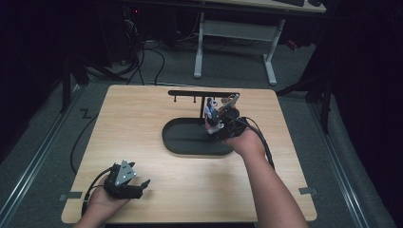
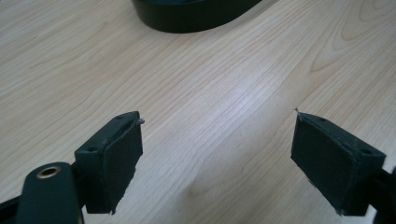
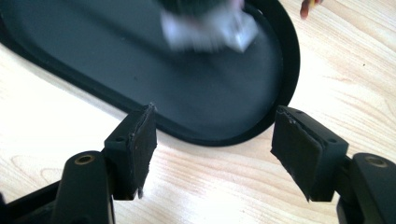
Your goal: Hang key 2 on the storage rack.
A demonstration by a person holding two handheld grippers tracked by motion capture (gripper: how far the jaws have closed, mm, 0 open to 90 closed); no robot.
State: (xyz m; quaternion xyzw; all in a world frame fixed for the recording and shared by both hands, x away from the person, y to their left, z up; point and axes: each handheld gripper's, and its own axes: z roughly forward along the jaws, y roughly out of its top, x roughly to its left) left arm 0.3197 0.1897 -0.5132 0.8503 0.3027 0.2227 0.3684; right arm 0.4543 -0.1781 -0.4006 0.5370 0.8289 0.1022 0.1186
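Two handheld black grippers work over a light wooden table (image 1: 157,104), each held by a person whose forearms enter from the near edge.

At the middle of the table lies a black oval tray with a raised rim (image 1: 183,140). From its far side rises a thin black post carrying a horizontal black bar with small pegs hanging beneath it (image 1: 202,93).

On the right, the right gripper (image 1: 225,121) is held over the tray's right end, close to the post. Seen from its own camera, its two black padded jaws stand wide apart with nothing between them (image 3: 215,144), and the tray's curved rim (image 3: 210,139) runs just beyond the pads. Farther in, a small white and grey object (image 3: 210,25) sits over the tray floor; it is too blurred to identify. From above, a small white and grey item (image 1: 212,116) shows beside the post, right against the gripper.

Near the table's front left corner, the left gripper (image 1: 142,185) rests low over bare wood, well apart from the tray. Its jaws are also spread wide and empty (image 2: 217,158), with the tray's edge (image 2: 196,21) visible farther off.
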